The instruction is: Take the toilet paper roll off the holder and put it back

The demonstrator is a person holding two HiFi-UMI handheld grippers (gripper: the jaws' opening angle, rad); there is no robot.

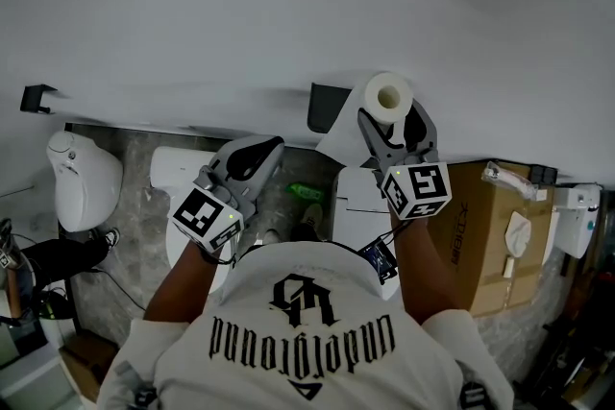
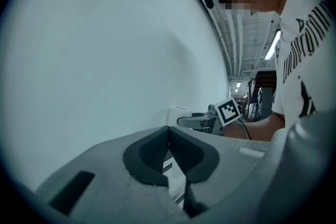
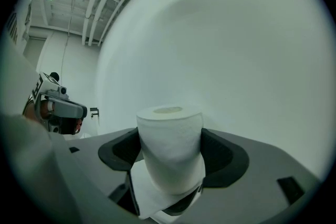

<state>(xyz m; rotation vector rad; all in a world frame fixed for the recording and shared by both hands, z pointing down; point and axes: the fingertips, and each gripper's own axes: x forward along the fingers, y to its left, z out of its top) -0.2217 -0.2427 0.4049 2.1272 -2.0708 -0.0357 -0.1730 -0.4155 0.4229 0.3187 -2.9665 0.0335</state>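
Observation:
My right gripper (image 1: 393, 124) is shut on the white toilet paper roll (image 1: 389, 97) and holds it up in front of the pale wall. The roll's cardboard core faces the head camera. In the right gripper view the roll (image 3: 170, 145) stands upright between the two dark pads, and a loose tail of paper (image 3: 152, 194) hangs below it. The black holder (image 1: 325, 108) sits on the wall just left of the roll, apart from it. My left gripper (image 1: 254, 158) hangs lower and to the left, shut with nothing between its pads (image 2: 152, 157).
A second black bracket (image 1: 36, 98) is on the wall at far left. Below are a white toilet (image 1: 85, 176), a white cistern (image 1: 360, 197), a cardboard box (image 1: 485, 230) at right and a green object (image 1: 307, 193) on the floor.

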